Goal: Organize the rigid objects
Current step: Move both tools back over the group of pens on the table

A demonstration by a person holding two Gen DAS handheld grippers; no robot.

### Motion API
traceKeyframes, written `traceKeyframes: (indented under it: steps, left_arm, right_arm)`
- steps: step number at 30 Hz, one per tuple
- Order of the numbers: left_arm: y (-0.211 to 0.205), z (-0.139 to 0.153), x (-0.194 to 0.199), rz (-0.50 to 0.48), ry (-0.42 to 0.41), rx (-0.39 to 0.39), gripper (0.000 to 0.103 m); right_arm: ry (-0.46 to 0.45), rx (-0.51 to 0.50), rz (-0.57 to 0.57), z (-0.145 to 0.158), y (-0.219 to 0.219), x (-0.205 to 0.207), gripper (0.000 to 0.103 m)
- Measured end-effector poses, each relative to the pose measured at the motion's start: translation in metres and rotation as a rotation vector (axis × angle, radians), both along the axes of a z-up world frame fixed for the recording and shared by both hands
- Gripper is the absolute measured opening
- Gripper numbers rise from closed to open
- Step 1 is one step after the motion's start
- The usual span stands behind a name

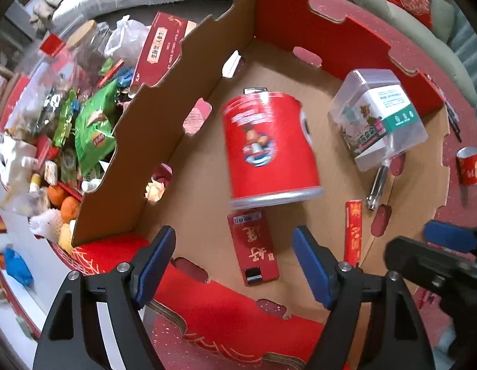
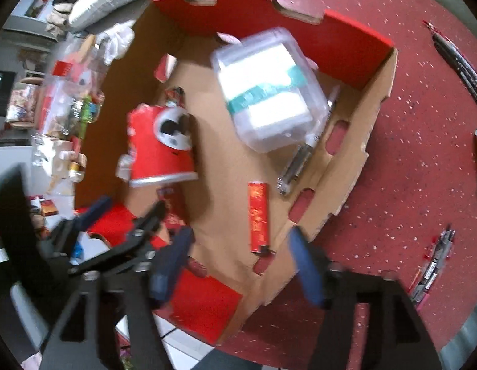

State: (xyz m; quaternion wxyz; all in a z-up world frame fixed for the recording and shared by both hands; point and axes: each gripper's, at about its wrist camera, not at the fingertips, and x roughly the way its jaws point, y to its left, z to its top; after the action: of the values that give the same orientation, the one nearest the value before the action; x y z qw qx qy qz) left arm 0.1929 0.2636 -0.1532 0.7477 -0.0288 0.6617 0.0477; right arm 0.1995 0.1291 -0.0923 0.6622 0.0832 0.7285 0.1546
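Both grippers hang over the cardboard box (image 1: 164,141), jaws apart, nothing btwn them: left gripper (image 1: 235,259), right gripper (image 2: 241,265). Red can (image 1: 269,151) and clear plastic container (image 1: 377,117) are inside the box, blurred.

Centre frame: red can (image 1: 271,151) with blurred, possibly cartoon print. Upper right: clear tub (image 1: 377,117), white-and-teal label. Cardboard box (image 1: 164,141): brown inside, red outside.

can (image 1: 269,148) in box (image 1: 164,141) | container (image 1: 377,114) right of can
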Motion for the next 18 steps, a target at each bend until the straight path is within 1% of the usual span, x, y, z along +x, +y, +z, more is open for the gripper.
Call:
traceKeyframes:
  steps: [1, 2, 3, 4, 6, 9, 11, 12, 13, 15, 16, 18]
  left_arm:
    - [0.002, 0.002, -0.001, 0.006, -0.012, -0.004, 0.090]
    - [0.005, 0.006, -0.002, 0.014, -0.027, -0.004, 0.103]
    - [0.006, 0.010, -0.003, 0.017, -0.038, -0.007, 0.103]
    - [0.007, 0.015, -0.005, 0.018, -0.051, -0.013, 0.103]
    - [0.006, 0.023, -0.009, 0.013, -0.069, -0.018, 0.103]
    - [0.000, 0.034, -0.015, -0.020, -0.072, -0.072, 0.103]
    - [-0.012, 0.045, -0.022, -0.061, -0.087, -0.120, 0.103]
    - [-0.020, 0.050, -0.026, -0.085, -0.093, -0.138, 0.103]
    - [-0.031, 0.057, -0.032, -0.117, -0.103, -0.159, 0.103]
    - [-0.061, 0.069, -0.043, -0.196, -0.116, -0.203, 0.103]
    - [-0.084, 0.076, -0.050, -0.255, -0.117, -0.233, 0.103]
    - [-0.113, 0.082, -0.058, -0.319, -0.114, -0.267, 0.103]
  right_arm:
    - [-0.007, -0.006, -0.002, 0.003, 0.000, 0.000, 0.087]
    - [-0.015, -0.034, -0.002, 0.007, 0.000, 0.000, 0.092]
    - [-0.023, -0.048, -0.005, 0.011, -0.001, 0.000, 0.092]
    - [-0.034, -0.040, -0.014, 0.016, -0.004, 0.000, 0.092]
    - [-0.050, 0.002, -0.051, 0.027, -0.017, -0.003, 0.092]
    - [-0.082, 0.004, -0.107, 0.045, -0.042, -0.010, 0.092]
    - [-0.092, -0.003, -0.155, 0.050, -0.066, -0.018, 0.093]
    - [-0.089, -0.018, -0.191, 0.049, -0.084, -0.027, 0.094]
    - [-0.077, -0.031, -0.225, 0.046, -0.101, -0.034, 0.102]
    - [-0.030, -0.065, -0.325, 0.033, -0.147, -0.055, 0.103]
    - [-0.010, -0.077, -0.355, 0.027, -0.161, -0.063, 0.103]
    - [0.048, -0.119, -0.443, 0.011, -0.200, -0.086, 0.103]
